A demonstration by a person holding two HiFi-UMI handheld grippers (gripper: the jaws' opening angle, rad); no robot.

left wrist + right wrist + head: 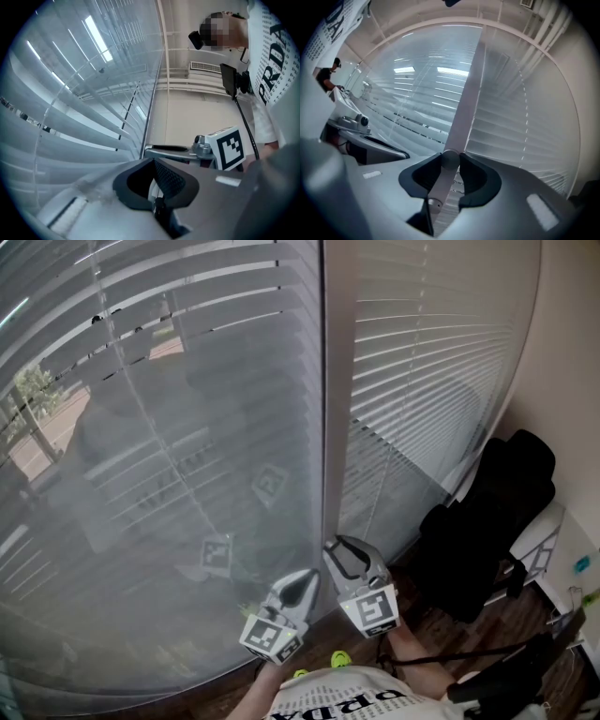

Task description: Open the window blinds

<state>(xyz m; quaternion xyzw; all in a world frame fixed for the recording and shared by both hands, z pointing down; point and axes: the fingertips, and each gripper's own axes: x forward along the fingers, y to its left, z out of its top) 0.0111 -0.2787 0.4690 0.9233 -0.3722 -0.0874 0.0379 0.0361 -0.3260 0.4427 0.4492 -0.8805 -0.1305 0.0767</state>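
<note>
Grey slatted blinds (169, 427) cover the window, their slats tilted nearly closed, and a second panel of blinds (422, 352) hangs to the right of the pale upright frame post (336, 381). In the right gripper view, my right gripper (449, 164) is shut on the grey tilt wand (439, 185), which runs down between its pads in front of the post. It points level at the post (339, 549). My left gripper (305, 579) sits just left of it, close to the slats (70, 136). Its jaws (154, 187) stand together, with only a thin pale strip between them.
A black office chair (487, 521) stands at the right, beside the window and a white desk edge (553, 531). Dark wooden floor (506, 615) lies below. My yellow-green shoes (340, 658) show near the wall base. Cables hang at the lower right.
</note>
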